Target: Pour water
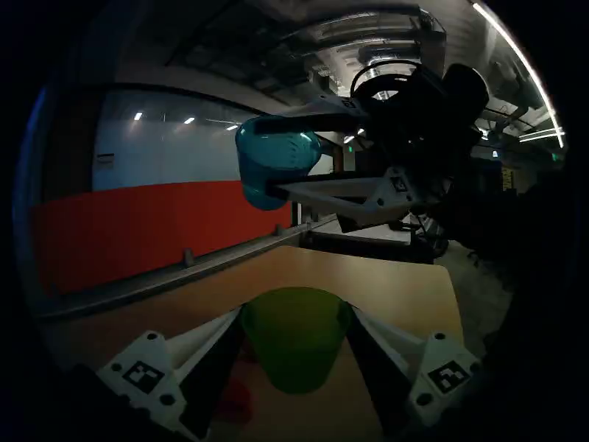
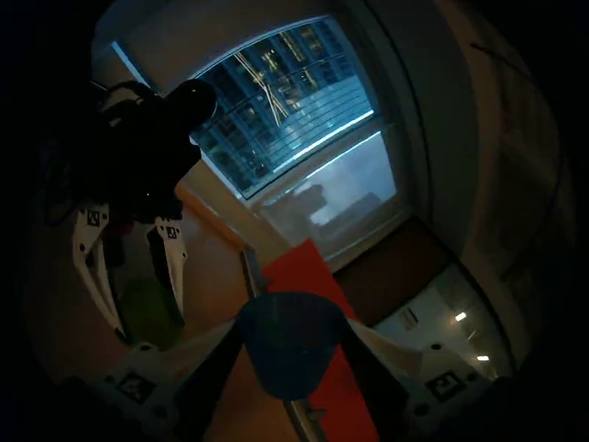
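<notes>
A green cup (image 1: 294, 357) stands upright between the fingers of my left gripper (image 1: 294, 317), which is shut on it just above the wooden table (image 1: 397, 283). Higher up and farther off, my right gripper (image 1: 263, 160) is shut on a translucent blue cup (image 1: 283, 151) that is tipped over sideways. In the right gripper view the blue cup (image 2: 291, 353) sits between that gripper's fingers (image 2: 291, 328). To its left the left gripper (image 2: 151, 324) holds the green cup (image 2: 147, 309). I see no stream of water.
A red wall panel (image 1: 147, 228) and a grey rail (image 1: 184, 265) run along the table's far left edge. A small red object (image 1: 235, 401) lies on the table by my left finger. A large window (image 2: 309, 125) is behind. The room is dim.
</notes>
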### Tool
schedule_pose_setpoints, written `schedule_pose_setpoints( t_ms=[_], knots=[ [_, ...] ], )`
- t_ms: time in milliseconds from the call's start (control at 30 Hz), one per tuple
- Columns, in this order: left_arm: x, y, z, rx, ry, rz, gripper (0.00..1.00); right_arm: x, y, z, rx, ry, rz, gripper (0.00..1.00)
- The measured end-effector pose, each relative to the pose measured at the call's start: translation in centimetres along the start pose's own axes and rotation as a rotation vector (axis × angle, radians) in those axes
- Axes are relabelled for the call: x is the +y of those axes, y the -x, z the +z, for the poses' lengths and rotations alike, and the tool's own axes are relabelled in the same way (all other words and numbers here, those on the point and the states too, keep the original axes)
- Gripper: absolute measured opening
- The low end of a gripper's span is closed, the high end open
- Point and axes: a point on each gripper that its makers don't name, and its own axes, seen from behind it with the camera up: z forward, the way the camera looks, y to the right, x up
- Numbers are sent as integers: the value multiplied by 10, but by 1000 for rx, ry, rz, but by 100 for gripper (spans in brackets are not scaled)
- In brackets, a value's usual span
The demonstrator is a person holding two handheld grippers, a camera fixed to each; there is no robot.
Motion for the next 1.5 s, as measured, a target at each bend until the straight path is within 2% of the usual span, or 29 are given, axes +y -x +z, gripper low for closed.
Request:
schedule_pose_setpoints(
  t_ms=[567,1500],
  knots=[
    [2,-2,2,-1,5,3,89,4,-5,7,-2,11,-149,91],
    [1,-6,3,4,2,9,89,16,-12,9,9,39,-255,91]
  ],
)
